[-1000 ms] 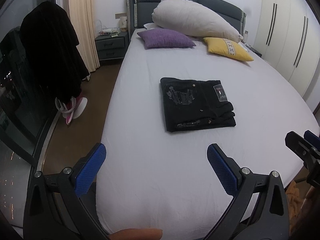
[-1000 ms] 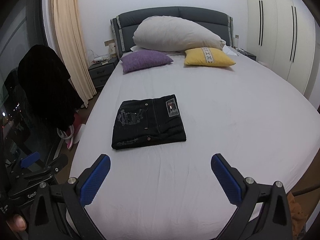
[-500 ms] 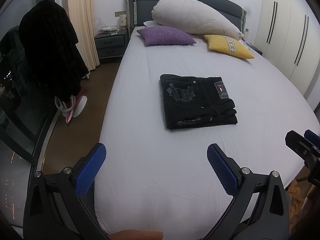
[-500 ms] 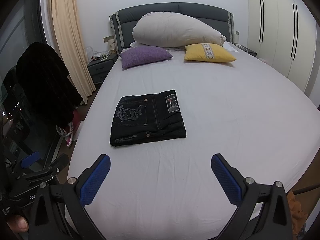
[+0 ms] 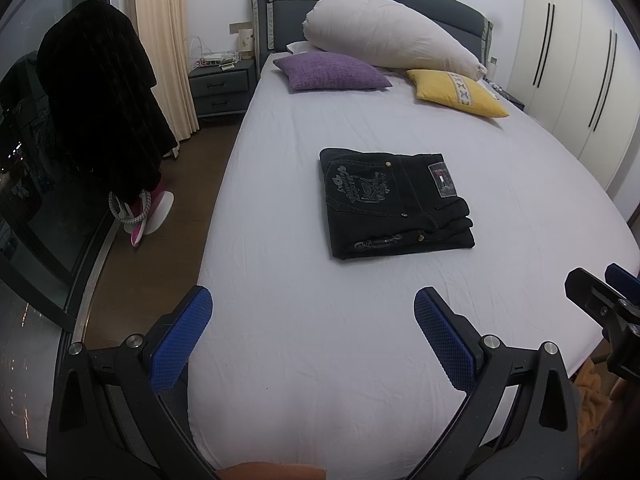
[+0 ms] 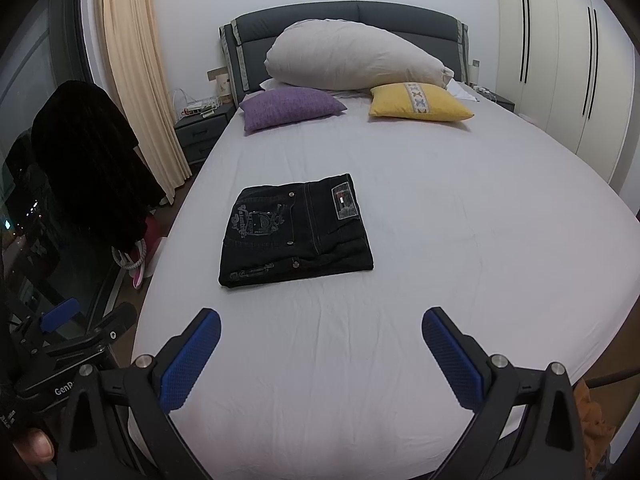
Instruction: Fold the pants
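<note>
Black jeans (image 5: 394, 200) lie folded in a compact rectangle on the white bed sheet (image 5: 304, 320), back pocket embroidery and label facing up. They also show in the right wrist view (image 6: 294, 230). My left gripper (image 5: 312, 332) is open and empty, held over the foot of the bed, well short of the jeans. My right gripper (image 6: 320, 346) is open and empty, also back from the jeans. Each gripper shows at the edge of the other's view: the right one (image 5: 604, 300), the left one (image 6: 76, 328).
A purple cushion (image 5: 330, 72), a yellow cushion (image 5: 456, 92) and a large white pillow (image 5: 388, 40) lie at the headboard. A nightstand (image 5: 222, 88), a dark coat (image 5: 100, 112) and a window stand left. Wardrobe doors (image 5: 580, 60) stand right.
Both views have drifted slightly; the jeans sit a little lower in the frames. The jeans themselves have not moved and both grippers stay open.
</note>
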`<state>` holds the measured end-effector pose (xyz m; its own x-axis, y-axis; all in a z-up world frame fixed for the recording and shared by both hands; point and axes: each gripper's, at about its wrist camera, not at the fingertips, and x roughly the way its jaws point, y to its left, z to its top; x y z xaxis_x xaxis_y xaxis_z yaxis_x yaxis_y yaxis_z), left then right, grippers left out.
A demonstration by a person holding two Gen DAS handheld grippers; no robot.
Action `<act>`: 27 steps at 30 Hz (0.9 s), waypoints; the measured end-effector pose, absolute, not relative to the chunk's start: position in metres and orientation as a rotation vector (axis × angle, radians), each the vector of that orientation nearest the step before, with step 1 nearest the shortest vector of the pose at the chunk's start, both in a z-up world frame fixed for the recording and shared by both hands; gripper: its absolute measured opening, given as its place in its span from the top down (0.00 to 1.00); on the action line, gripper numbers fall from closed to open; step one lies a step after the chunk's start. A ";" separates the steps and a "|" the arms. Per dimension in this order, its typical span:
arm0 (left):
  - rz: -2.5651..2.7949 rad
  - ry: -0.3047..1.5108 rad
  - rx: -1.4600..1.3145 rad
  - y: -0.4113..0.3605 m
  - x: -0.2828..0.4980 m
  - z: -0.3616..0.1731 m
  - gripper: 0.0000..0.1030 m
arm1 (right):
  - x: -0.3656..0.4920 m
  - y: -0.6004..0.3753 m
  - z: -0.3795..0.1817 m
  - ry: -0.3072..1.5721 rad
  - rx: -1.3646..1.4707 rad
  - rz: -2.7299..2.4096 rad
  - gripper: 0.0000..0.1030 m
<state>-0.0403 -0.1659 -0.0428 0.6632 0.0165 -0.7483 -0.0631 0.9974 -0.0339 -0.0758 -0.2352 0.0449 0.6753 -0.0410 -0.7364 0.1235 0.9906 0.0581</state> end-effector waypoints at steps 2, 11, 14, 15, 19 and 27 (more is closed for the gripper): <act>0.044 0.845 -0.058 -0.166 -0.040 -0.043 0.00 | -0.076 -0.235 0.045 0.825 0.106 -0.094 0.00; 0.044 0.847 -0.058 -0.167 -0.040 -0.045 0.00 | -0.076 -0.235 0.045 0.827 0.108 -0.093 0.00; 0.045 0.848 -0.058 -0.168 -0.039 -0.049 0.00 | -0.076 -0.235 0.045 0.826 0.106 -0.093 0.00; 0.044 0.848 -0.058 -0.168 -0.039 -0.049 0.00 | -0.076 -0.235 0.045 0.827 0.107 -0.094 0.00; 0.044 0.848 -0.058 -0.168 -0.039 -0.048 0.00 | -0.077 -0.235 0.044 0.827 0.107 -0.094 0.00; 0.043 0.848 -0.059 -0.168 -0.038 -0.049 0.00 | -0.077 -0.235 0.043 0.828 0.107 -0.093 0.00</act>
